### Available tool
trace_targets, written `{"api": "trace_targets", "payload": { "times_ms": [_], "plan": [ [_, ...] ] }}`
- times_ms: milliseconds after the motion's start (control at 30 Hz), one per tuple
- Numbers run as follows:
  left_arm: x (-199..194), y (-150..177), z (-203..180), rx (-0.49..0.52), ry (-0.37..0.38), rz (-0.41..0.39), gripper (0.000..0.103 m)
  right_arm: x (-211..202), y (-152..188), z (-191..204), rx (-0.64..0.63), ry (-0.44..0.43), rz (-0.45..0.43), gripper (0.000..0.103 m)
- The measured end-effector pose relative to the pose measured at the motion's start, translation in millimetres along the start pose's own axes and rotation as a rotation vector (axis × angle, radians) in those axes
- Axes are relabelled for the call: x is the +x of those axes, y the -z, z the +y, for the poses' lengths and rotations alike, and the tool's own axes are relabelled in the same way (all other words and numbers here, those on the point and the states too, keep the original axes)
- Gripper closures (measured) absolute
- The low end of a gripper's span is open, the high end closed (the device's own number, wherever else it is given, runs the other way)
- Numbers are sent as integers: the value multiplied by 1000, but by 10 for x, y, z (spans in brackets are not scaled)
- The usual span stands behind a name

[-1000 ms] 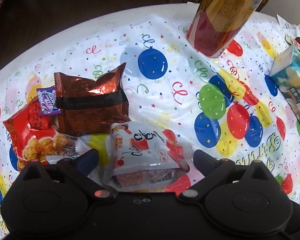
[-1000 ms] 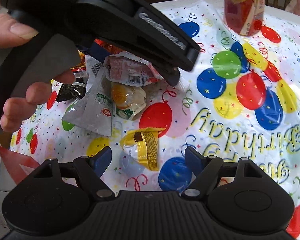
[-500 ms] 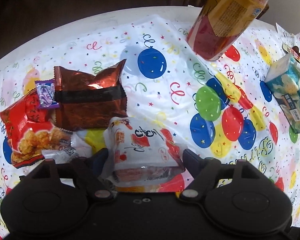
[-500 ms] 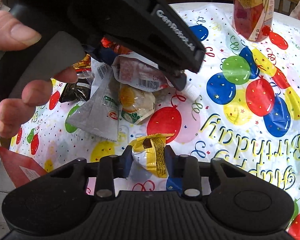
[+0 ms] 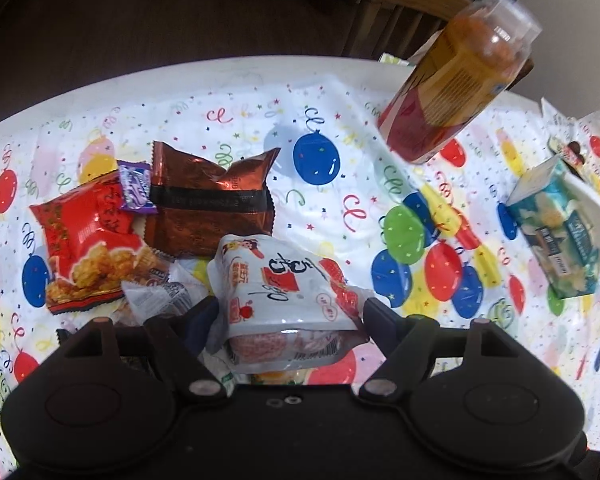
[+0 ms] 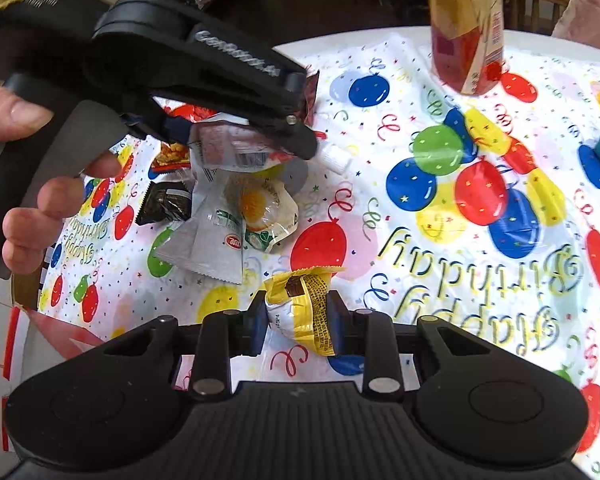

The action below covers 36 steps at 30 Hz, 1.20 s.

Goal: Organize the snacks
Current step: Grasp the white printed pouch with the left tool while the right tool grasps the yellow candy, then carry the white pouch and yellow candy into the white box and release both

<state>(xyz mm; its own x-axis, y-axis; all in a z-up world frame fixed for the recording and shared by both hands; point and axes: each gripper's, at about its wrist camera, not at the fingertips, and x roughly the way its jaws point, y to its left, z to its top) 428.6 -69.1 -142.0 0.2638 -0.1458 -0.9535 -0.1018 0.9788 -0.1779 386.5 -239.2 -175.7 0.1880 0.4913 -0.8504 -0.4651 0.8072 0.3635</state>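
Right wrist view shows the right gripper (image 6: 298, 326) closed on a small yellow snack packet (image 6: 306, 312), both fingers pressed to its sides just above the balloon-print tablecloth (image 6: 480, 280). Beyond the packet, toward the person's hand (image 6: 40, 208), the left gripper (image 6: 236, 128) holds a white pouch (image 6: 236, 148) over a heap of wrappers, a silver sachet (image 6: 210, 240) among them. From the left wrist view that gripper (image 5: 288, 316) has its fingers hard against the pouch (image 5: 284, 292), so it looks clamped. Left of the pouch lie a red chip bag (image 5: 86, 240) and a brown foil bag (image 5: 208, 208); far beyond it stands a tall yellow canister (image 5: 452, 96).

Both picks seem made; the step in hand is carrying. Next, each packet likely needs lifting clear of the heap and setting with its kind, without snagging neighbouring wrappers.
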Motion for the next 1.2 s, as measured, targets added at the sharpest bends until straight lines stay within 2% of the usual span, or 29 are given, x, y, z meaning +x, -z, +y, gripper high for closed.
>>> {"api": "trace_targets", "payload": {
  "times_ms": [367,700,1200],
  "plan": [
    [-598,292,51,14,59,-70,26,-556,120,207,-18,28,-47,74],
    [-1148,739,102,57,109,-129,26,-1033,324,592,-50,53,-90,74],
    [-1816,1561,407,91,133,-184,26,-1335,737,1270,-99,48,-123,74]
  ]
}}
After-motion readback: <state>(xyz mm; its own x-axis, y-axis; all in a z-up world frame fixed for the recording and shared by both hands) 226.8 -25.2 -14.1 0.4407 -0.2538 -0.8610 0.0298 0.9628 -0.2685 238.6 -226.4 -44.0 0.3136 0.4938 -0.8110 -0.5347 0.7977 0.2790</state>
